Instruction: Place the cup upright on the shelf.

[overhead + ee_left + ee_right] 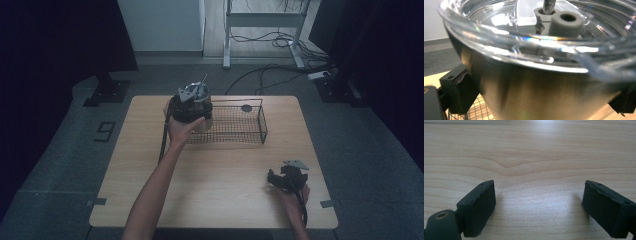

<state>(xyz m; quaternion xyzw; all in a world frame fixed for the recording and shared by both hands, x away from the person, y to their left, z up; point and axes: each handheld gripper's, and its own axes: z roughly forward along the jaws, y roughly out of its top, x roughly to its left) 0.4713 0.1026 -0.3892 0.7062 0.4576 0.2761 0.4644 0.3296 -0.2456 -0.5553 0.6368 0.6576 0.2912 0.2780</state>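
wooden table [220, 170]: steel tumbler [536, 87], clear lid [524, 47].

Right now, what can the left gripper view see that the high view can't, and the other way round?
Left gripper view alone: close up, the clear plastic lid on the steel tumbler, with a grey rubber plug and a metal straw through the lid.

High view alone: the whole wooden table, the wire basket with a small dark round thing inside, and the right tool, resting low on the table.

Both: the left tool gripping the tumbler at the basket's left end.
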